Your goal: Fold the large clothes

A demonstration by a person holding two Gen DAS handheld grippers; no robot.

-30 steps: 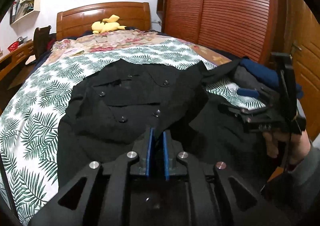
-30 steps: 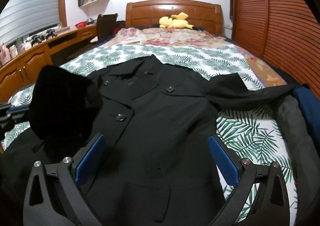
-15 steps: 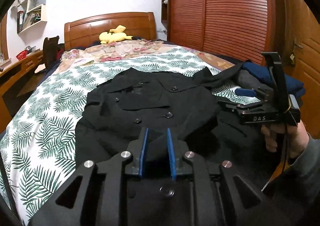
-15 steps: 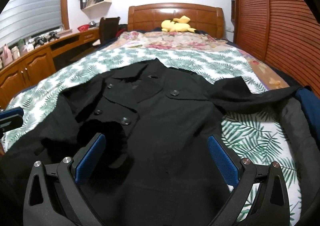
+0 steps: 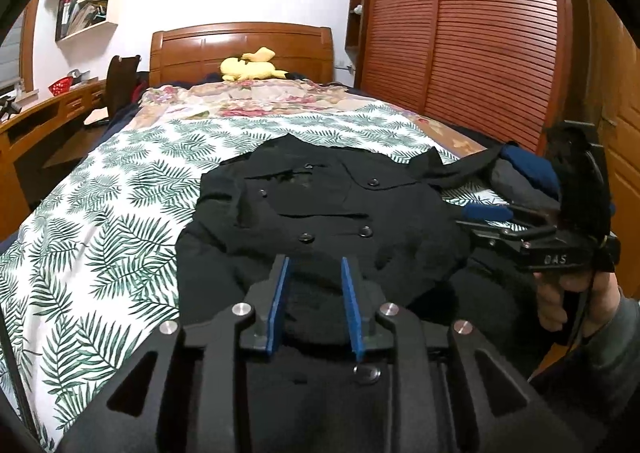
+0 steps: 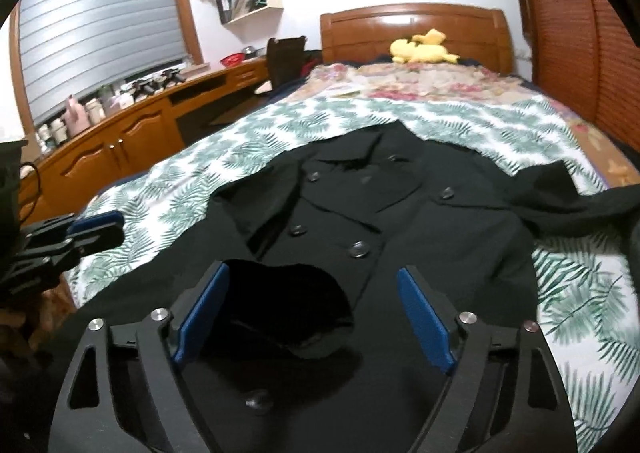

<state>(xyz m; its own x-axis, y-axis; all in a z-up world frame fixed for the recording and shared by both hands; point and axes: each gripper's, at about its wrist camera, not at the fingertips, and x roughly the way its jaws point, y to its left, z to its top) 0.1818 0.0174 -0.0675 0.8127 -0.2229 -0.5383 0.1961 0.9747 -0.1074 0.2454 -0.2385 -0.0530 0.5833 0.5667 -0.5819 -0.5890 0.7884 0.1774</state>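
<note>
Looking down one bed (image 5: pixel 100 213) under a palm-leaf cover, we count one black coat (image 5: pixel 320 205) spread front-up across its near half, collar toward the wooden headboard (image 5: pixel 240 49) at twelve o'clock. Four buttons (image 6: pixel 359 249) show plainly on the coat's front in the right wrist view, a fifth on its shoulder tab. One sleeve (image 6: pixel 580 201) trails off toward three o'clock, where one pile of folded clothes (image 5: pixel 528 169), blue over grey, sits at the bed's edge. One yellow plush toy (image 5: pixel 252 69) lies by the headboard. One louvred wardrobe (image 5: pixel 460 33) fills the wall at two o'clock; one desk (image 6: pixel 120 145) runs along at nine o'clock in the right wrist view.

We hold two tongs. The left gripper (image 5: pixel 312 265) has its blue pads a narrow way apart and opening; dark cloth lies between and below them, but whether they touch it we cannot tell. The right gripper (image 6: pixel 312 281) stands wide and is closing, a raised fold of the coat's hem between its pads, neither pad pressing on it. A hand (image 5: pixel 572 301) carries it at four o'clock in the left wrist view.
</note>
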